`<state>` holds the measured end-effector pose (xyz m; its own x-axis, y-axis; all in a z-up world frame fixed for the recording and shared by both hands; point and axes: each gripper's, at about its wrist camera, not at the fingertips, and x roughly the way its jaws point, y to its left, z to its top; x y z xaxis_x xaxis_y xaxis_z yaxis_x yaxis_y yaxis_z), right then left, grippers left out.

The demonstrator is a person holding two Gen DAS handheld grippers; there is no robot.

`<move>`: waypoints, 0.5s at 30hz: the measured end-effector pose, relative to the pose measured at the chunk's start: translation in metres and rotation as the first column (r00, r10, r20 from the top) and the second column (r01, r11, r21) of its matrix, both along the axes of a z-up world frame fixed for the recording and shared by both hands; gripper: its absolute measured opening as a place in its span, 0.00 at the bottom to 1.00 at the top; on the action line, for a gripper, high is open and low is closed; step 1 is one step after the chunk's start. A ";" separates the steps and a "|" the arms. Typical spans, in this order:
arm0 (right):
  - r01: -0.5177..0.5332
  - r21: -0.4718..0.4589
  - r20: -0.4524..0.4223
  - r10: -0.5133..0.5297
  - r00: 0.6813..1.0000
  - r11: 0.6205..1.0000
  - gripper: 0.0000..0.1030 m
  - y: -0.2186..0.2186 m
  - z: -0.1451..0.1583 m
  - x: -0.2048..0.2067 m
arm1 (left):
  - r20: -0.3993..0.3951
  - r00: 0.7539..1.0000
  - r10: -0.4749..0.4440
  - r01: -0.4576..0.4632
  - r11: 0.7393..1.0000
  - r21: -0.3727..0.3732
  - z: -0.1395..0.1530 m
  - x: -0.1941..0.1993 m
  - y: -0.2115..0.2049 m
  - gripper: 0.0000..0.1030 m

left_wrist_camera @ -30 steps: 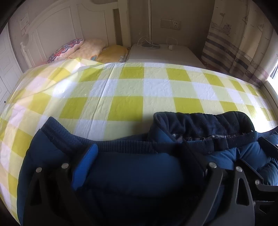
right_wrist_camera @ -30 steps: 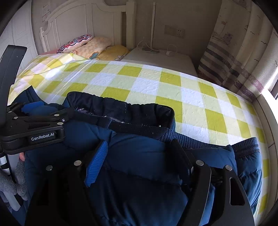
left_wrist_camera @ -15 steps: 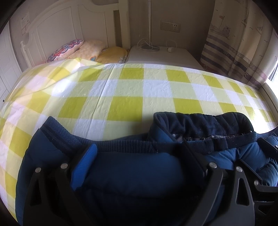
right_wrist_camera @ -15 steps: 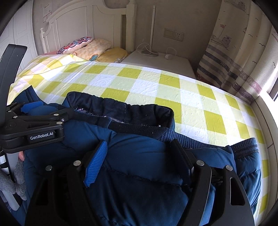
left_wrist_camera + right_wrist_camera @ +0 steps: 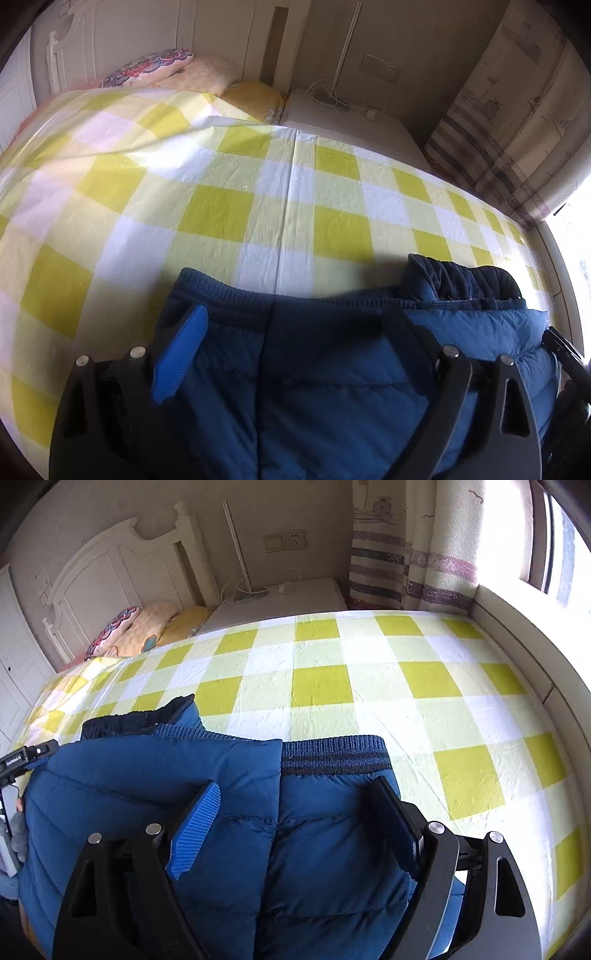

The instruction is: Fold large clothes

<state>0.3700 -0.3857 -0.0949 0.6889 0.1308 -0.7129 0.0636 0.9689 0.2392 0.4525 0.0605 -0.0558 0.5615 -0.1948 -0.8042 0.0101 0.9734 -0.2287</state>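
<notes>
A dark blue puffer jacket (image 5: 332, 387) lies on the yellow checked bed sheet (image 5: 221, 214), its dark collar (image 5: 461, 280) at the right. My left gripper (image 5: 293, 314) hovers over it, jaws wide, padded cloth between the fingers but not pinched. In the right wrist view the jacket (image 5: 147, 768) shows one panel lapped over another and a ribbed hem (image 5: 332, 753). My right gripper (image 5: 295, 786) is over that lap; its jaws are opening, the cloth between them loose. Each gripper shows at the other view's edge: the left gripper (image 5: 26, 758) and the right gripper (image 5: 565, 362).
Pillows (image 5: 147, 635) lie against a white headboard (image 5: 122, 572) at the far end. A white bedside cabinet (image 5: 280, 598) carries a lamp stand and cables. A striped curtain (image 5: 388, 554) and a window ledge (image 5: 517, 627) run along the right. A gloved hand (image 5: 18, 830) shows at the left.
Both views swung sideways and rolled. In the right wrist view the left gripper slid to the far left edge, the collar shifted left, and the right jaws spread wider.
</notes>
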 end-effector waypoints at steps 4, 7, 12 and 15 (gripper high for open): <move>0.002 -0.086 -0.002 -0.002 1.000 0.996 0.78 0.013 0.000 0.002 | 0.011 1.000 0.005 -0.005 0.999 0.033 -0.003 -0.001 -0.007 0.91; -0.002 -0.066 -0.005 0.002 1.000 0.998 0.78 0.012 -0.002 0.002 | 0.015 1.000 0.010 -0.010 1.000 -0.015 -0.003 -0.002 0.001 0.91; 0.001 -0.063 -0.006 -0.001 1.000 0.998 0.78 0.011 0.000 0.001 | 0.054 0.998 0.037 -0.032 0.995 -0.100 0.003 -0.011 0.013 0.88; 0.062 -0.196 0.001 -0.063 0.998 0.979 0.77 0.025 0.024 -0.004 | 0.093 0.994 0.053 -0.058 0.997 0.053 0.023 -0.023 -0.001 0.83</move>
